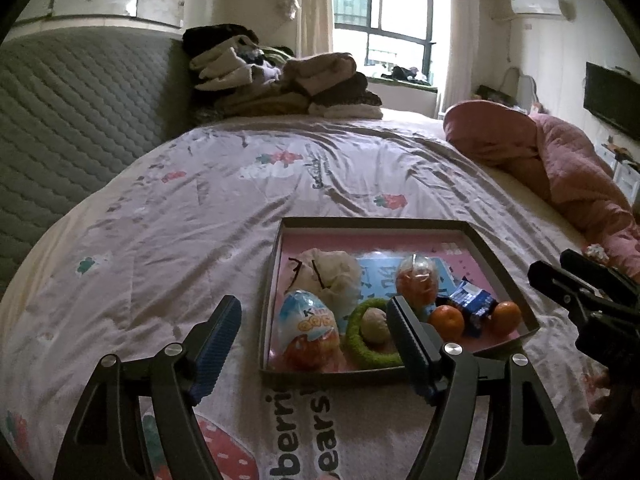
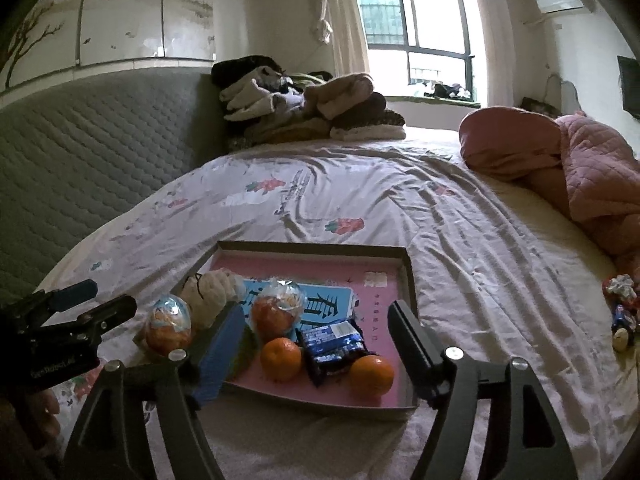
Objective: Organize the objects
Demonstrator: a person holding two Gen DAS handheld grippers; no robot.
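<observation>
Two grippers: both hover above the near end of the bed, each seen from its own wrist camera and at the edge of the other's view.
Left gripper: jaws spread wide, nothing between the pads; its right finger stands in front of the tray's near left part, its left finger over bare bedcover.
Right gripper: jaws released and wide apart, gripping nothing; the snack packet and the two tangerines show in the gap between the fingers, lying free on the tray floor.
Tray: shallow, dark-rimmed box lid with a pink floor, flat on the strawberry-print bedcover; its long axis runs left to right across both views.
Chocolate egg: near left corner of the tray, lying on its side, long axis running away from the camera, narrower end toward the far rim.
Green ring: just right of the egg, flat, with a pale round thing resting in its hole.
White plush: behind the egg and ring, near the tray's left wall.
Clear ball with orange contents: mid-tray, upright on a blue printed card.
Tangerines: one left of the packet, one right of it, each touching or just beside it.
Blue snack packet: between the tangerines, long axis running from near left to far right.
Off the tray: a few small wrapped things lie on the bedcover well to the right, near a pink quilt.
Far end: a pile of folded clothes against the grey padded headboard.
</observation>
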